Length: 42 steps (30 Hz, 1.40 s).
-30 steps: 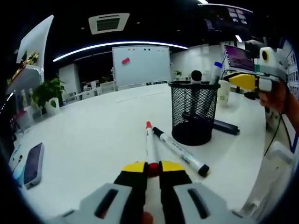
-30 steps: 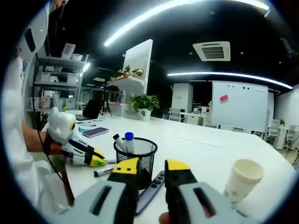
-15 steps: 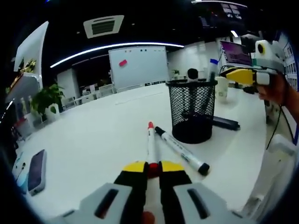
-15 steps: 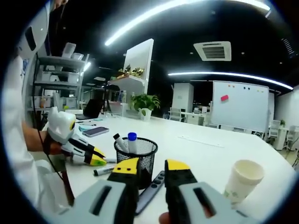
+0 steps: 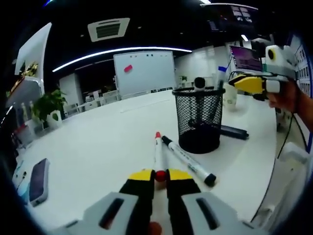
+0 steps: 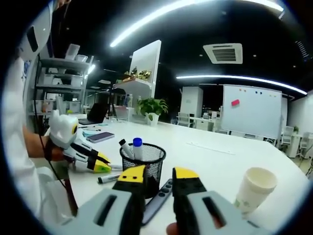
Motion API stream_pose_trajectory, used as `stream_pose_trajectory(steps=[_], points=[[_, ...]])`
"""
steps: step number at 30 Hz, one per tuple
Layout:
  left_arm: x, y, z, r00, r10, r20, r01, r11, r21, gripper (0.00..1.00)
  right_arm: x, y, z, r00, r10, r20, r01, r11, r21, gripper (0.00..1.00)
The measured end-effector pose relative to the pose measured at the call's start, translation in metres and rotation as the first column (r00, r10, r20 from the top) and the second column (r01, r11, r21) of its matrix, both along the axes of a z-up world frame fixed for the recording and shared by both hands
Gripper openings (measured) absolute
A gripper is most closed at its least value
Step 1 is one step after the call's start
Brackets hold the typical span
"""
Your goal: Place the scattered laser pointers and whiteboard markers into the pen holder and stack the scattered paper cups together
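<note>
The red marker (image 5: pixel 157 155) lies on the white table (image 5: pixel 98 147), its near end pinched between the yellow tips of the left gripper (image 5: pixel 156 175) at 6 o'clock in the left gripper view. Its long axis runs almost straight away from the camera, red tip toward 12 o'clock. Just beside it on the right lies a black marker (image 5: pixel 188 159), touching or nearly touching near the far ends; its axis slants from about 11 to 4 o'clock, the black cap at the near right.

Past both, at about 1 o'clock, stands the mesh holder (image 5: pixel 199 119), with a blue-capped marker (image 5: pixel 220 77) and a dark-topped one upright in it. A black laser pointer (image 5: pixel 234 131) lies flat behind its base, running toward 3 o'clock. The right gripper (image 5: pixel 234 82) comes in at 2 o'clock, held by a hand (image 5: pixel 291 98), with a cup (image 5: pixel 229 94) just beyond the holder. At 8 o'clock a phone (image 5: pixel 38 175) lies near the table edge.

The right gripper view shows the scene from the other side. The holder (image 6: pixel 142 161) sits at centre with its two markers leaning, the laser pointer (image 6: pixel 159 198) running from its base toward 6 o'clock, and the cup (image 6: pixel 253 188) upright and well apart at 4 o'clock. The left gripper (image 6: pixel 103 167) is at 9 o'clock, low over the table beside the black marker (image 6: pixel 105 179); the red marker is hidden there. The right gripper (image 6: pixel 159 178) has its jaws spread, nothing between them, hovering above the table.
</note>
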<state>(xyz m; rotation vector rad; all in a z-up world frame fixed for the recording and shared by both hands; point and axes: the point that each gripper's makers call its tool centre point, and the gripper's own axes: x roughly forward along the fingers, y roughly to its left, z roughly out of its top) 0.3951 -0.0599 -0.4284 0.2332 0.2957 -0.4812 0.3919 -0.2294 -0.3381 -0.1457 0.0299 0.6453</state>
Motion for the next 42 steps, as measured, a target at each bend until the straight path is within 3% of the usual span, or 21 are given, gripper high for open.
stream_pose_trajectory(steps=[22,33,42], points=[[0.0,-0.004,0.016,0.999,-0.018,0.037,0.019,1.0,-0.018,0.11,-0.001,-0.002,-0.002,1.0,-0.006,-0.003,0.006,1.0,0.005,0.21],[0.001,0.003,0.021,0.999,-0.003,0.055,0.005,1.0,-0.021,0.11,-0.001,-0.003,-0.002,1.0,-0.009,-0.002,0.009,1.0,0.002,0.21],[0.003,0.009,0.035,0.999,0.012,0.053,-0.007,0.996,-0.086,0.11,-0.001,-0.002,-0.002,1.0,-0.009,-0.002,0.009,1.0,-0.005,0.21]])
